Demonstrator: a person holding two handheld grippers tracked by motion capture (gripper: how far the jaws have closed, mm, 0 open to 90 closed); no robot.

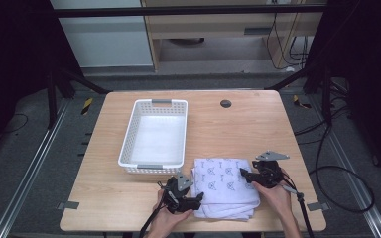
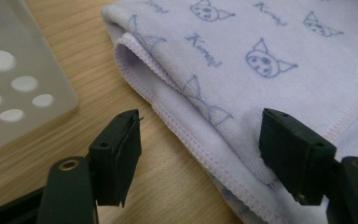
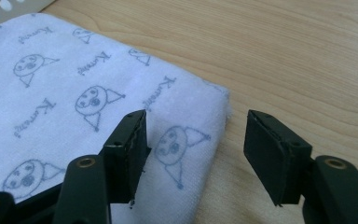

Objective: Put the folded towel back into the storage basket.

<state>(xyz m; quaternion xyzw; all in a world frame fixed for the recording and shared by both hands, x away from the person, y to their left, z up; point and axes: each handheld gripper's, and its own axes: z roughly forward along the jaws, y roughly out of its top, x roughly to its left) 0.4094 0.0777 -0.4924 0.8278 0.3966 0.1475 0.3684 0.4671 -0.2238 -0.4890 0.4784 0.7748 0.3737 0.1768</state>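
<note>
Straddling opposite edges of a folded towel (image 1: 225,188), both grippers sit low at the near side of the table (image 1: 258,119). Left gripper (image 1: 184,196) is spread wide, one jaw over bare wood, the other above the towel's layered hem; nothing pinched. Right gripper (image 1: 258,174) is likewise spread, one jaw over the cat-print cloth, the other past the towel's corner over wood; nothing pinched.

Towel lies just beside the white basket (image 1: 129,144), which looks empty. Likely step: grasp both sides for a lift, probably toward the basket.

To do it well: lower each outer jaw to the wood, slide under all layers, then close, so no fold slips loose. Close both sides together, keep the lift level.
</note>
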